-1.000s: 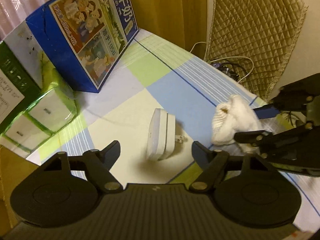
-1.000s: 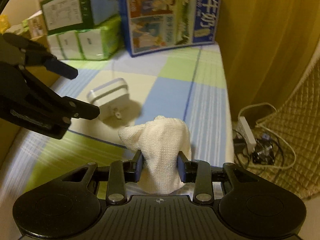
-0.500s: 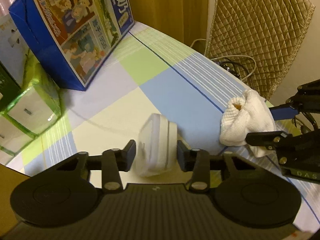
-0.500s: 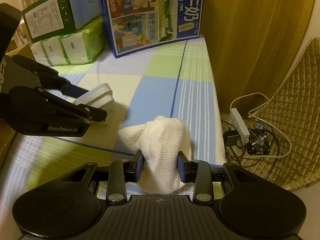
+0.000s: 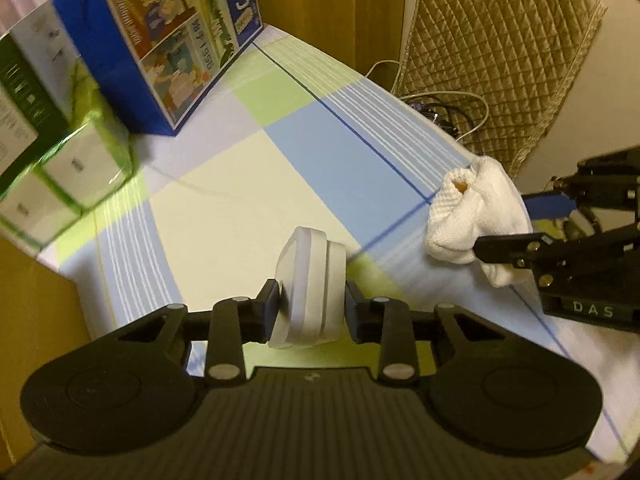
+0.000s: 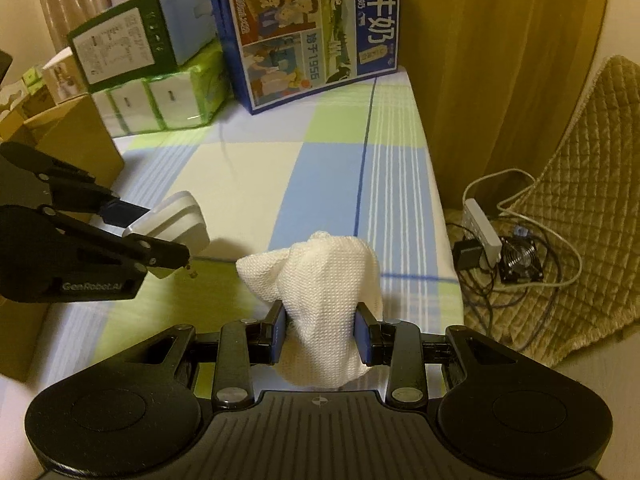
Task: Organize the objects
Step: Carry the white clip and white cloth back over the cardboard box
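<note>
A white plug adapter [image 5: 310, 300] is clamped by the left gripper [image 5: 311, 312] above the checked tablecloth [image 5: 224, 184]. A white knitted cloth [image 6: 326, 300] is gripped by the right gripper [image 6: 321, 330] near the cloth's right edge.

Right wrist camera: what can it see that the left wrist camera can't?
Only the right wrist view shows the white power strip and small black fan on the floor, plus the prongs under the white plug adapter.

Only the left wrist view shows the opening at the end of the white cloth.

Both show the left gripper shut on the adapter, the right gripper shut on the cloth, the blue milk box, the green-wrapped tissue pack and the checked sheet.
</note>
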### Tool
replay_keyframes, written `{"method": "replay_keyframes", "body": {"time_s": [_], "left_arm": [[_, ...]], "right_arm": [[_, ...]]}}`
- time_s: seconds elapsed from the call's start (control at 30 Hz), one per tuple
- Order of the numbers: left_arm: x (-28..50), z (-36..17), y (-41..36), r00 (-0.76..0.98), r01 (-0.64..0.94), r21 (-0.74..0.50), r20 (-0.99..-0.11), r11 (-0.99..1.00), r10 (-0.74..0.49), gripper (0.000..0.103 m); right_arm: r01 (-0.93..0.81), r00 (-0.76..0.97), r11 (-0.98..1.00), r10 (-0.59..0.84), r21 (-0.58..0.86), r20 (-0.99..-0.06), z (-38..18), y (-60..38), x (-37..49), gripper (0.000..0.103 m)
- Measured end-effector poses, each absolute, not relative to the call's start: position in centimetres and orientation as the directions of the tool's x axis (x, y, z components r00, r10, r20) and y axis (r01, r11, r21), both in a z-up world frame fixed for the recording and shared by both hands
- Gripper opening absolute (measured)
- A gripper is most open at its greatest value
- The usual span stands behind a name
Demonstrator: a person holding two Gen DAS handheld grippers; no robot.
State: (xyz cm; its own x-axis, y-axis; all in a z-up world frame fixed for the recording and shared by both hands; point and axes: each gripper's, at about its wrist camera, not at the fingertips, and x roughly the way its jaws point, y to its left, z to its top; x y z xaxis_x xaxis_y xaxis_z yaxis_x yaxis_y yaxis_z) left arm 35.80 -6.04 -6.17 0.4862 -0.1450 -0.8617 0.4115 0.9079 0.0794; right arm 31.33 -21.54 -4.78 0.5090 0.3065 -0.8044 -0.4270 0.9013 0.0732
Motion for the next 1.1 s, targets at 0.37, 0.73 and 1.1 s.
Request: {"method": "replay_keyframes", "body": {"time_s": [0.37, 0.73, 1.1], "left_arm": [[25.9, -0.2, -5.3, 0.542, 0.383, 0.029, -0.817, 0.923, -0.199, 0.029], [15.6, 4.2, -3.0, 0.623, 0.336, 0.013, -0.753, 0.942, -0.212, 0.029], [7.2, 6.7, -0.2, 0.692, 0.292, 0.053, -0.701, 0.955, -0.173, 0.029]], "right_arm": [[-0.412, 0.523, 0.904, 0.336, 0.113, -0.783, 0.1, -22.4, 22.6, 0.032], [-0.419, 0.561, 0.901, 0.353, 0.111, -0.749, 4.7, -21.3, 14.0, 0.032], [-0.436, 0.573, 0.891, 0.384, 0.127, -0.724, 6.5, -18.7, 7.0, 0.032]]}}
